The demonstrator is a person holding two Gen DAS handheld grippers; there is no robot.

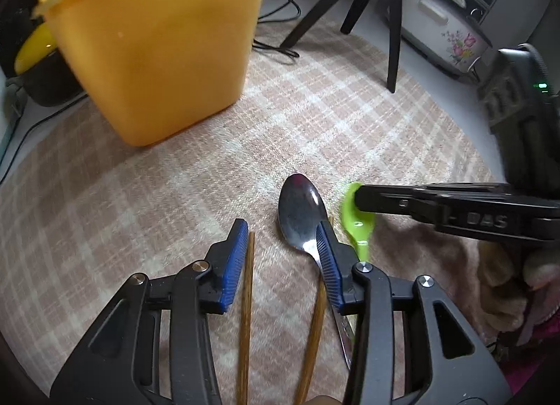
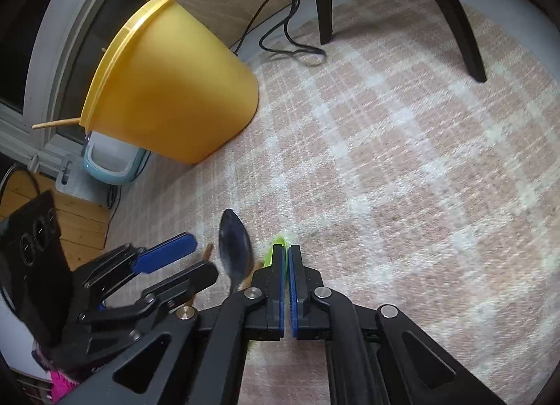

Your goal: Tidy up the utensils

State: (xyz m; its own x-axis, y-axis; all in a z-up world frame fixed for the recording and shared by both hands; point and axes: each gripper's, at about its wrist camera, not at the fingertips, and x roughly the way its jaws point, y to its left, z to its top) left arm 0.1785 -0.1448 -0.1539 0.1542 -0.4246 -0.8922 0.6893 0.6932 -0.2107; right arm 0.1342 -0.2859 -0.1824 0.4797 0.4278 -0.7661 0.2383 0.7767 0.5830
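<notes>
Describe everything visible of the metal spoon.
The metal spoon looks like polished steel, with a dark, reflective oval bowl tapering into a slim handle. It lies flat on the checked cloth, bowl toward the yellow container. One blue pad of the open left gripper covers its neck; actual contact cannot be told. A wooden chopstick runs alongside its handle, and the green spoon lies close beside it.

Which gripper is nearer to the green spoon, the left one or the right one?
Right. The right gripper is shut on the green spoon. The left gripper stands open beside it, over the metal spoon and chopsticks.
</notes>
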